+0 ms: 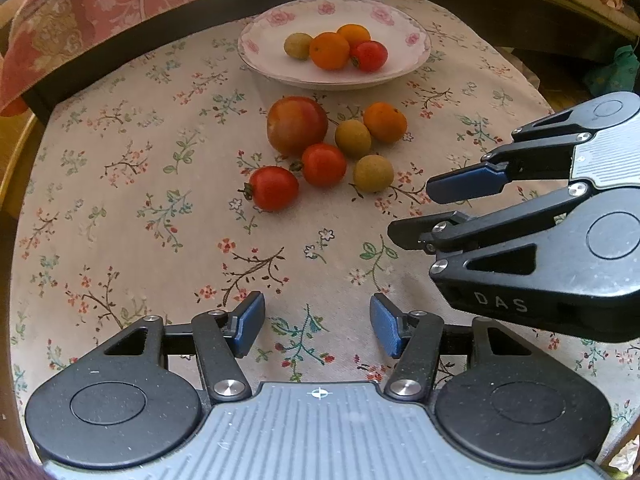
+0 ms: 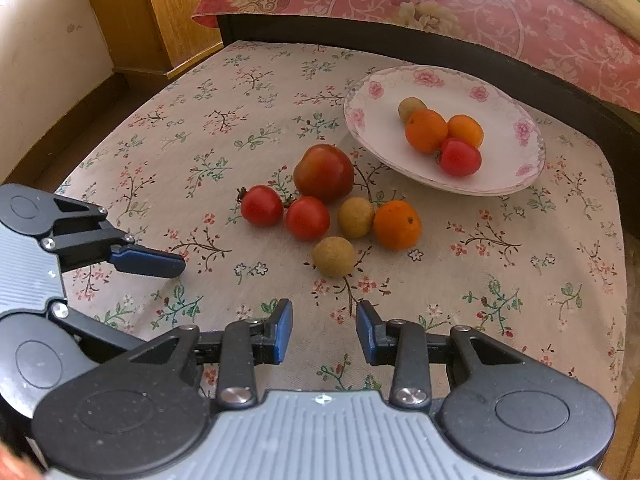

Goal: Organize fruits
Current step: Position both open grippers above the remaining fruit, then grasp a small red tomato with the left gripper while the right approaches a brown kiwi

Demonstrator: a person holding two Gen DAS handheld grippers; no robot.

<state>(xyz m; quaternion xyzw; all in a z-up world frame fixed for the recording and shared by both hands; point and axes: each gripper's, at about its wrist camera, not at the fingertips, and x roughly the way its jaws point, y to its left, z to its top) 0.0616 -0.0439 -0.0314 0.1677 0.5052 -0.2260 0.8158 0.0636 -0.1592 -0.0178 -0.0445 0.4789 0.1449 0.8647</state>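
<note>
- Floral cloth covers the bench (image 2: pixel 208 92); the plate (image 2: pixel 532 148) at its far side holds four fruits; six more lie loose beside it.
- Left claw (image 1: pixel 317 330) and right claw (image 2: pixel 323 333) both hover part open, empty, short of the cluster.
- Judged step: between picks; next, close gently on the nearest longan (image 2: pixel 333 257).

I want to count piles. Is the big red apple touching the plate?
Apart. The left wrist view shows flowered cloth between the apple and the plate.

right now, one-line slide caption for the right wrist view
Open right gripper hovers over six loose fruits on the floral tablecloth, beside a plate holding four.
</note>
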